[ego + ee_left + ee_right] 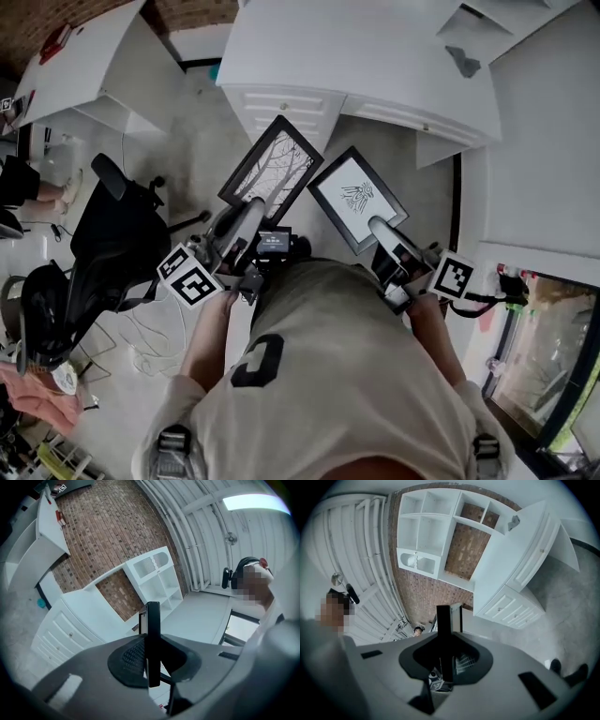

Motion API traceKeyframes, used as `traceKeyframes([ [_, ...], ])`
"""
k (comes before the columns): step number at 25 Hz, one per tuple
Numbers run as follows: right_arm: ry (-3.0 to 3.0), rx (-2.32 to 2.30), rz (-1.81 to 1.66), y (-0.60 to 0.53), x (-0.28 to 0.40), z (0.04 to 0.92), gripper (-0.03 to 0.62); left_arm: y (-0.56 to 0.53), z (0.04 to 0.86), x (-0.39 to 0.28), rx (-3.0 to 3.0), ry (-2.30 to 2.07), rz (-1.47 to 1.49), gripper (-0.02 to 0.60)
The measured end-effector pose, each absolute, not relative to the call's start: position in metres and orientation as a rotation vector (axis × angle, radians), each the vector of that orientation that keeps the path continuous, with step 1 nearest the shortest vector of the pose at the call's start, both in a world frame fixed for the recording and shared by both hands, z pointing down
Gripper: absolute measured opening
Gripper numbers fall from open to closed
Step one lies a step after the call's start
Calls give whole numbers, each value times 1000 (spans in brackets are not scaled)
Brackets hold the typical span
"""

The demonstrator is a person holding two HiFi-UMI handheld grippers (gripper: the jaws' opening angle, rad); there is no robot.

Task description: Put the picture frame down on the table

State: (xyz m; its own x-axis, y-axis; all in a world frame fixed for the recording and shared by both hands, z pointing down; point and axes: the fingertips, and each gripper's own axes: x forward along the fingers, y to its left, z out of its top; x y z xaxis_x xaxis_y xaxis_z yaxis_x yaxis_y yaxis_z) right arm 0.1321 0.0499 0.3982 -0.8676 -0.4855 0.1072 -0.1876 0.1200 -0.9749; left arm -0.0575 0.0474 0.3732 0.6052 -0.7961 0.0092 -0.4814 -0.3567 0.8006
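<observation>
Left claw: your left claw [248,208] is closed down to a narrow gap on the near edge of the tree-print picture frame [272,167]. In the left gripper view the black frame edge [152,620] stands upright between the pads, which press on it from both sides.
Right claw: your right claw [380,227] is clamped just as narrowly on the line-drawing picture frame [358,199]. The right gripper view shows its dark edge [444,620] pinched between the pads.
Where the frames are: you hold both in the air in front of your chest, side by side with their inner corners near each other and their faces tilted up. They are over the grey floor [202,141], short of the white desk [356,47].
Desk: it lies on the far side, with drawer fronts facing you and a bare top.
Surroundings: a black office chair [117,239] stands to your left, well apart from the frames.
Step in hand: this looks like the carry toward the desk; neither frame is set down yet.
Next move: it calls for reaching farther out so that a frame clears the desk's near edge. Then lower it until it rests on the top, and only then let the pads part.
Watch for: you hold each frame by one thin edge, so it may swing as you lower it.
</observation>
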Motion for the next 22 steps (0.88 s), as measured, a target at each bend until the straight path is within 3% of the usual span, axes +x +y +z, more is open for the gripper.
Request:
traceKeyframes([
  [22, 2019, -610, -1844, 49, 135, 410, 49, 46, 361, -37, 2119, -967, -460, 49],
])
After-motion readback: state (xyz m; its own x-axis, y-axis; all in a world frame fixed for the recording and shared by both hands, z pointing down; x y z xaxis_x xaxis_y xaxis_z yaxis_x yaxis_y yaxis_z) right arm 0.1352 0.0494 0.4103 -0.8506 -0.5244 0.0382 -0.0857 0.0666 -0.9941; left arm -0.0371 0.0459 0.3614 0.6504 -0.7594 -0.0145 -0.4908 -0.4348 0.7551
